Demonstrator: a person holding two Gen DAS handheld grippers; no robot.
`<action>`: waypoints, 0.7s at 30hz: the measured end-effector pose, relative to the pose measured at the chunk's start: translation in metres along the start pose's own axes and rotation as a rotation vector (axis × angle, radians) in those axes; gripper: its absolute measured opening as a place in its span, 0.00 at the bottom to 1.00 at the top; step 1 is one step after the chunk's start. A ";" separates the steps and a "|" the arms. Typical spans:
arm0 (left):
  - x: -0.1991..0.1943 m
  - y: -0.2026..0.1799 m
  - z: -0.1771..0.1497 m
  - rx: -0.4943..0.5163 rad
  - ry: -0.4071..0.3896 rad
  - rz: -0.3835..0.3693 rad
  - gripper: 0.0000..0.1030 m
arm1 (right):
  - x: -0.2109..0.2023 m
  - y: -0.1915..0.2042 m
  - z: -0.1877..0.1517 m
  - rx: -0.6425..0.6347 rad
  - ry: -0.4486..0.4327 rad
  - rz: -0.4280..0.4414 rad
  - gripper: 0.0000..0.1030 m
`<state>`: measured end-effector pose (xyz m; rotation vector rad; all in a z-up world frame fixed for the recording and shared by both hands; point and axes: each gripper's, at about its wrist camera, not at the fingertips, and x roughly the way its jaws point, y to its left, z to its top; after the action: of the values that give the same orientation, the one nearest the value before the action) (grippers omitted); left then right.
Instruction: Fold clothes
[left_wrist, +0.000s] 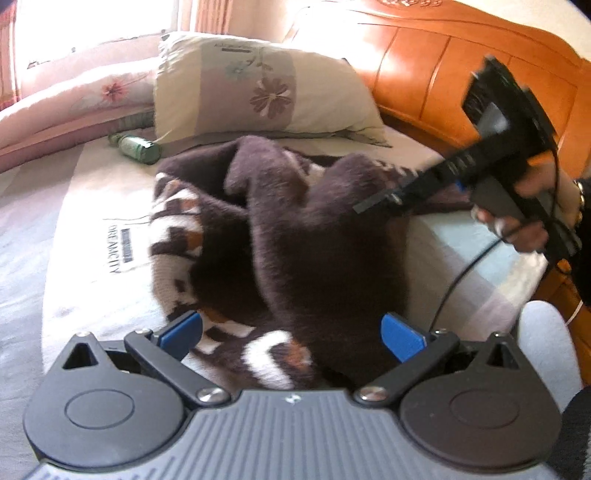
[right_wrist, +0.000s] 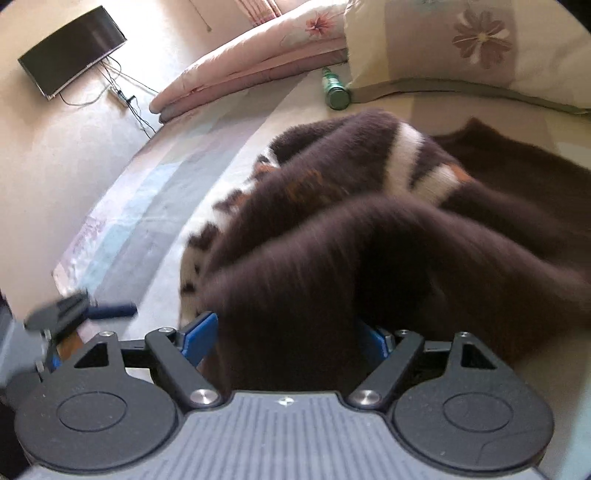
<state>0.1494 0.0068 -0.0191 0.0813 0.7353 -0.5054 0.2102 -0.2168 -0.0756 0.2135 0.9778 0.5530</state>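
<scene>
From the left wrist, the left claw stands wide, its blue pads either side of the dark brown sweater without pinching it. The sweater lies bunched on the bed, just in front of the flowered pillow. The right claw reaches over the sweater.

From the right wrist, the right claw is spread wide, sweater cloth bulging between its pads; whether they grip it I cannot tell. A green bottle lies beside the pillow.

right gripper fingertips buried under blurred dark sweater, television screen blank
</scene>
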 end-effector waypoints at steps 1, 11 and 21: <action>0.000 -0.005 0.000 0.008 0.003 -0.004 0.99 | -0.007 -0.001 -0.010 -0.008 0.006 -0.015 0.83; 0.003 -0.037 -0.009 0.043 0.066 0.003 0.99 | 0.032 0.022 -0.097 -0.172 0.110 -0.201 0.83; 0.003 -0.045 -0.025 0.070 0.126 0.001 0.99 | 0.038 0.044 -0.074 -0.284 -0.090 -0.354 0.86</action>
<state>0.1143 -0.0279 -0.0348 0.1804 0.8405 -0.5291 0.1496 -0.1649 -0.1258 -0.1848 0.8149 0.3471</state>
